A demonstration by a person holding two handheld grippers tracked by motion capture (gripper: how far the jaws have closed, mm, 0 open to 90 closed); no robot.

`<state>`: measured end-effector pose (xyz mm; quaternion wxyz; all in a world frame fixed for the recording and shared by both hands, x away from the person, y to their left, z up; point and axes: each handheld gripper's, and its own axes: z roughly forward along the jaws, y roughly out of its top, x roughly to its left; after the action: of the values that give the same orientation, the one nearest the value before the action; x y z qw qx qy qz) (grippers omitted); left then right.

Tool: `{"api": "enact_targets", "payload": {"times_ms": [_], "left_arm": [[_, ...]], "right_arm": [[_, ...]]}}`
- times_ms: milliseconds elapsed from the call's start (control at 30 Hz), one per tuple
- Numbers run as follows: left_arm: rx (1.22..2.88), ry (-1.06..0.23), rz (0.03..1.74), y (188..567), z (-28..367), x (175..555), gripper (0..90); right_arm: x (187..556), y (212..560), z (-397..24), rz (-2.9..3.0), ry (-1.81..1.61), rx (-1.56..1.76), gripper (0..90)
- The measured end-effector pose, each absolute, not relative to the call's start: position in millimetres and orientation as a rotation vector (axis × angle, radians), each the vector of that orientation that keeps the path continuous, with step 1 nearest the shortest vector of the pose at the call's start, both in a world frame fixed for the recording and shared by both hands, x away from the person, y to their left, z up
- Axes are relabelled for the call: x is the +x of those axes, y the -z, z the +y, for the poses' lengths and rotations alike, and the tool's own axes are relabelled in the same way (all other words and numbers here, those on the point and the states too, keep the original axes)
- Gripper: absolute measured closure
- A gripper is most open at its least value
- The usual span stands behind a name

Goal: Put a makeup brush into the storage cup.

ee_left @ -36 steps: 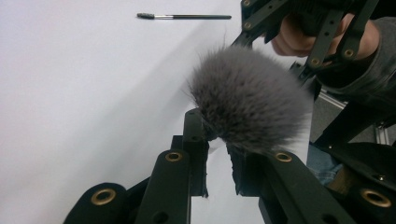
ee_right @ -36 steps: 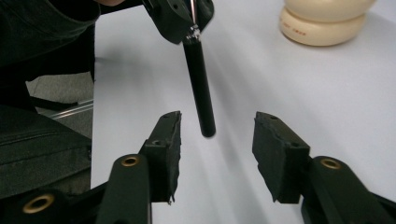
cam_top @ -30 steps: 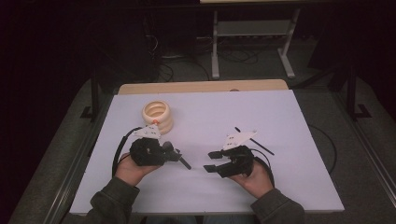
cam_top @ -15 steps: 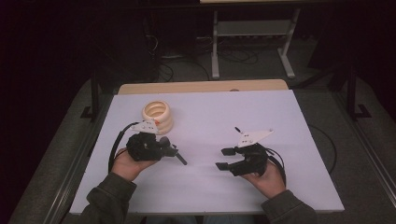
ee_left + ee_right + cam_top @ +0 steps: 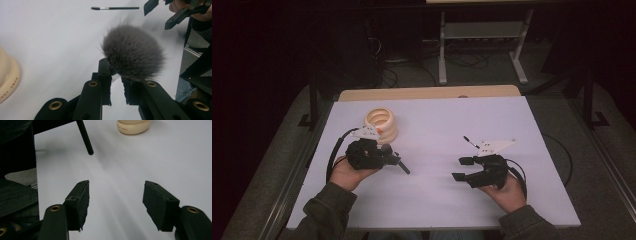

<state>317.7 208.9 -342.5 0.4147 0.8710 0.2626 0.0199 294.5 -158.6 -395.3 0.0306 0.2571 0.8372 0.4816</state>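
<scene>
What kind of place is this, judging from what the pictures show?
Probably a lab or recording workspace, not a home: a white-covered table in a dark room, loose cables on the floor behind, and a metal stand at the back.

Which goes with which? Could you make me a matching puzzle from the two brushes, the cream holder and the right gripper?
Things:
1 fluffy brush
2 thin brush
3 cream holder
4 right gripper

States:
a open, empty
b lying flat on the table
c clamped in the left gripper
d standing upright

Pairs: 1-c, 2-b, 3-d, 4-a. The right gripper's jaws have just been opening, with nothing between them.
</scene>
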Motion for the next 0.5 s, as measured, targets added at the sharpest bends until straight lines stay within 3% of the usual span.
{"api": "enact_targets", "payload": {"times_ms": [500], "left_arm": [[2.180,-0.028,0.693,342,214,323,77.5]], "right_arm": [[291,397,-181,2.542,-1.462,0.855,35.1]]}}
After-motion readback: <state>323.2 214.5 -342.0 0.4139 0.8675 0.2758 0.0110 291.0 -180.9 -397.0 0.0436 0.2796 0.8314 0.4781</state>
